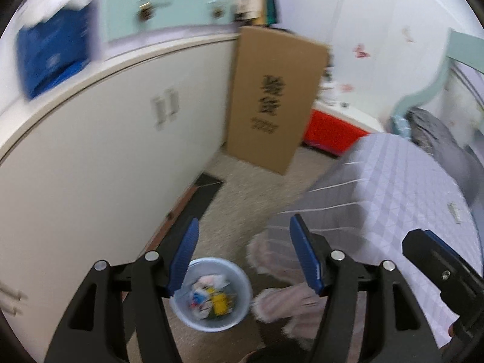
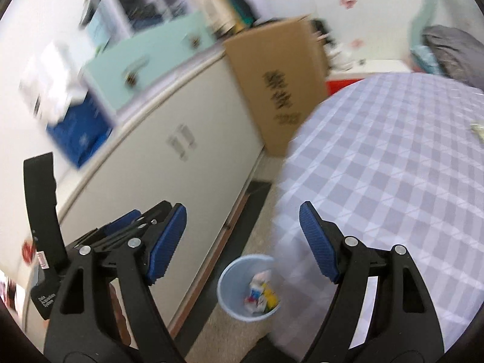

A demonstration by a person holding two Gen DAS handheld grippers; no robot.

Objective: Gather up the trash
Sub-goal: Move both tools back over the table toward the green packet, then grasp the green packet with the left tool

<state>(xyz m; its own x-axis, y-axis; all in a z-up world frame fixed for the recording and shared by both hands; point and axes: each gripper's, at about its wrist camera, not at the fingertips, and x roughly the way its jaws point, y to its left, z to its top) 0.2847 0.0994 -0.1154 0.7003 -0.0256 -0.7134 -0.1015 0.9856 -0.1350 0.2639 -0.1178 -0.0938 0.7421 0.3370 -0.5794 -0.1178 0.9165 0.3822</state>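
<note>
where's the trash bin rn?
On the floor, low centre in both wrist views: the light blue bin sits between the white cabinet on its left and the checked tablecloth on its right.

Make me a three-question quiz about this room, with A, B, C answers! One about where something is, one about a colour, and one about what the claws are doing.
1. Where is the bin?
A. on the floor beside the checked cloth
B. on top of the cupboard
C. inside the cardboard box

2. What colour is the bin?
A. red
B. light blue
C. black

3. What is between the right claw's pads?
A. a paper scrap
B. a bottle
C. nothing

Answers:
1 A: it stands on the carpet between the white cupboard and the hanging cloth.
2 B: its rim and wall are pale blue, with trash inside.
3 C: the pads stand apart with only floor and bin seen through the gap.
</note>
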